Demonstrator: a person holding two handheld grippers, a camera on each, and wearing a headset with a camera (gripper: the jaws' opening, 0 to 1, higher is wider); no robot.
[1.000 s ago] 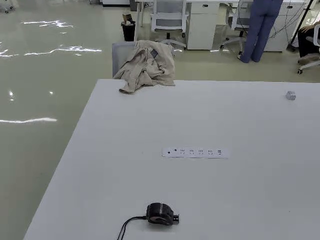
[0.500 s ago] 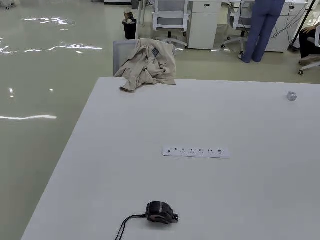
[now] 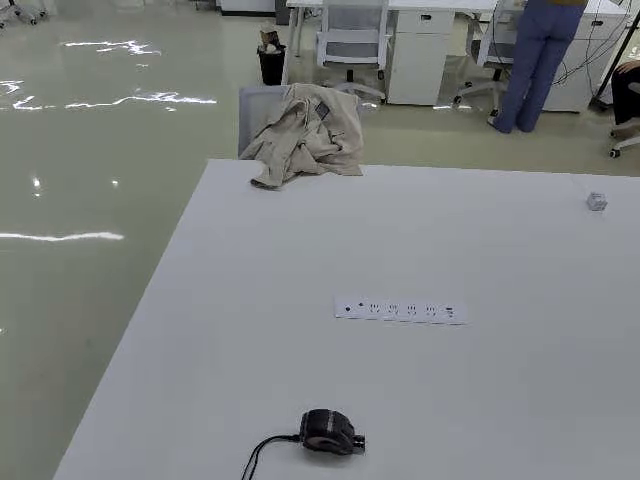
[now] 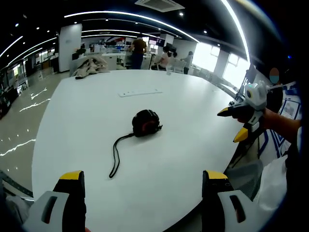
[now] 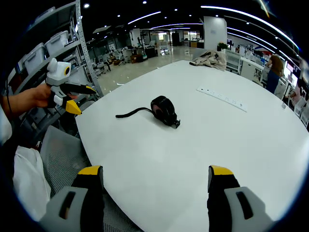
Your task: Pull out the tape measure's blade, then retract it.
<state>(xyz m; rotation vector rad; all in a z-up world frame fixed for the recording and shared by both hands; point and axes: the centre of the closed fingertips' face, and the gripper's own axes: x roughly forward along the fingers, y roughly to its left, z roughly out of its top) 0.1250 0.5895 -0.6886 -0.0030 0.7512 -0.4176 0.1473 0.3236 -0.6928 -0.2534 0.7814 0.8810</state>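
Observation:
A black tape measure [image 3: 331, 432] lies near the front edge of the white table [image 3: 250, 300], blade fully inside and hook at its right end. Its black wrist strap [image 3: 262, 455] trails to the left. In the left gripper view the tape measure [image 4: 146, 122] lies ahead of my left gripper [image 4: 143, 179], which is open and holds nothing. My right gripper [image 5: 155, 171] is open too, short of the table's edge, with the tape measure [image 5: 164, 108] ahead of it. Each gripper appears in the other's view, held off the table's edge: the right gripper [image 4: 232, 124] and the left gripper [image 5: 82, 99].
A white power strip [image 3: 400, 311] lies flat at the table's middle. A beige jacket [image 3: 305, 135] hangs over a chair at the far edge. A small crumpled object [image 3: 597, 201] sits at the far right. A person in blue [image 3: 540, 60] stands by desks beyond.
The head camera has shifted a little, sliding the whole picture right and down. The tape measure and strap lie where they were.

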